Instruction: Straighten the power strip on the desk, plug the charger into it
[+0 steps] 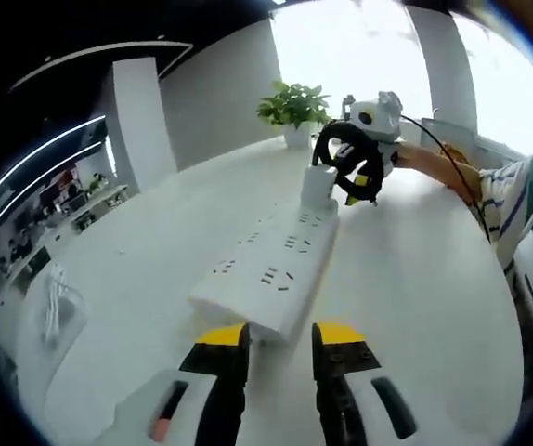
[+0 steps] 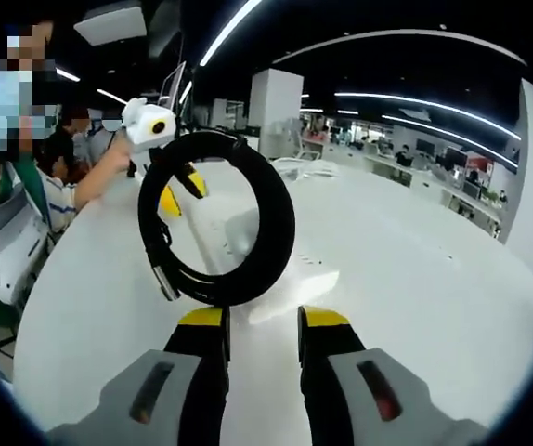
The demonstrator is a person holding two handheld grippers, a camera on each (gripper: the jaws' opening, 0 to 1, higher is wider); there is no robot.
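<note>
Plug-in step: right gripper (image 2: 259, 321) pinching charger (image 1: 318, 186) with coiled cable (image 2: 215, 218) over power strip (image 1: 271, 269) at 12 o'clock end; left gripper (image 1: 280, 336) spread at near end, counter (image 1: 415, 279). Next: press down into socket.

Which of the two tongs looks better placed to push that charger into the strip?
Right, probably. The right tongs hold the white charger block with its coiled black cable over the white plastic power strip; the left tongs sit at its near end.

No text, label or brand is readable — the power strip (image 1: 271, 269) seems unmarked.

White power strip (image 1: 271, 269) flat on desk (image 1: 415, 279), charger (image 1: 318, 186) plugged upright.
</note>
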